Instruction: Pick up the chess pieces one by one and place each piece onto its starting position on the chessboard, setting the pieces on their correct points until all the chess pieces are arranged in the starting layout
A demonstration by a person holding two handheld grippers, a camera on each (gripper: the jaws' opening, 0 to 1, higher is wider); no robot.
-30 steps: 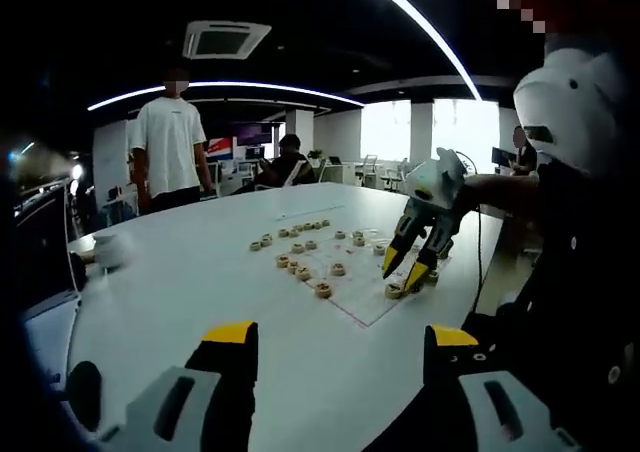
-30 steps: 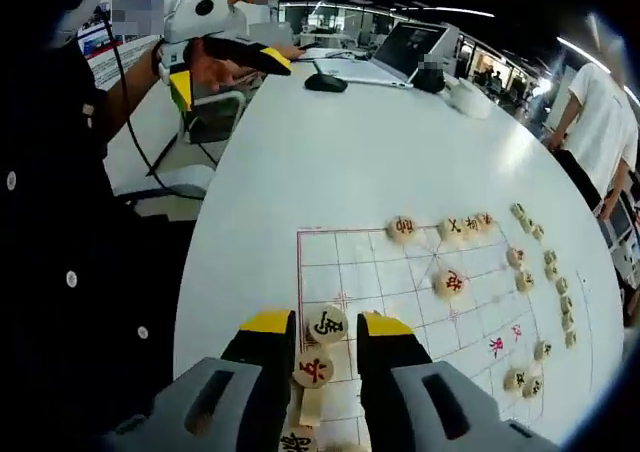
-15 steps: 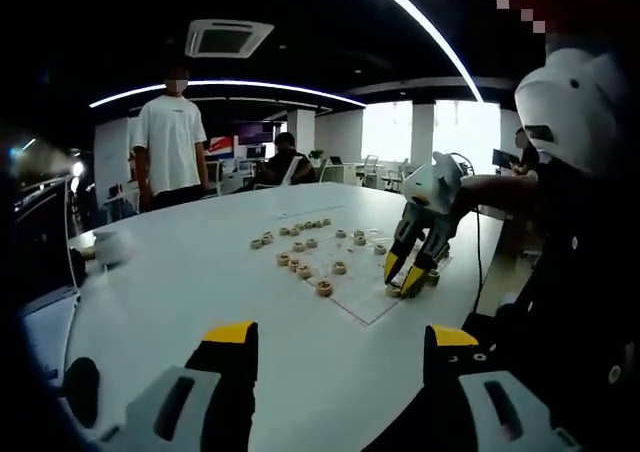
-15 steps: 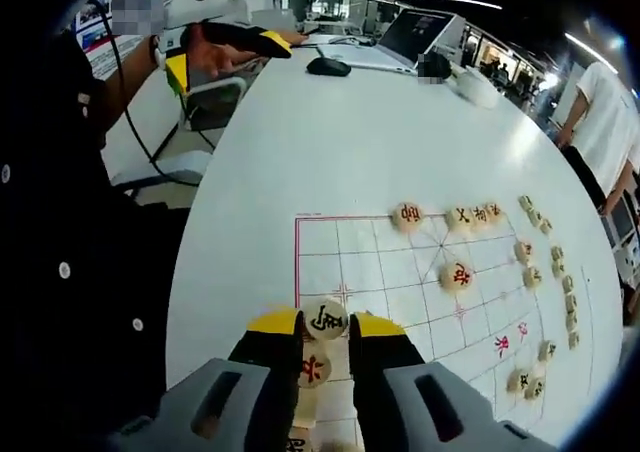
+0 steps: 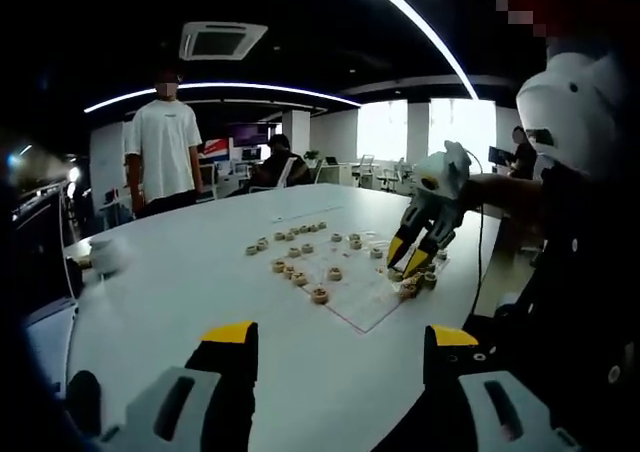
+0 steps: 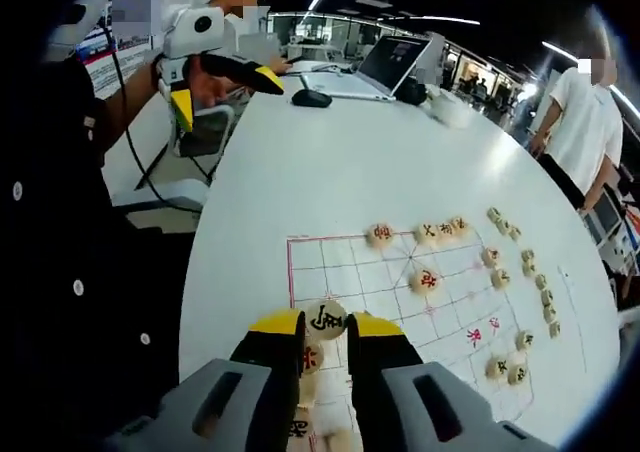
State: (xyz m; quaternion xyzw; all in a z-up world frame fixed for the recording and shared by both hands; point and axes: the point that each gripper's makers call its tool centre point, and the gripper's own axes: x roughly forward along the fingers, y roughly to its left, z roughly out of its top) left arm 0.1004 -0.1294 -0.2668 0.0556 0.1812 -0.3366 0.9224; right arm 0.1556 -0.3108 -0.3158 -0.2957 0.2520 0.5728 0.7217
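A paper chessboard with a red grid lies on the white table; it is also in the left gripper view as the chessboard. Round wooden chess pieces lie scattered across it and in a row past its far edge. My right gripper hangs above the board's near end, shut on a piece with a black character. Below the jaws, a red-marked piece rests on the board. The right gripper hovers over several pieces. My left gripper stays open and holds nothing, well short of the board.
A laptop and a mouse sit at the table's far end. A person in a white shirt stands beyond the table, and another sits behind. A white cup stands to the left. A chair is beside the table edge.
My right gripper narrowed its jaws on the black-marked piece and rose off the board with it. The left gripper stayed open in place.
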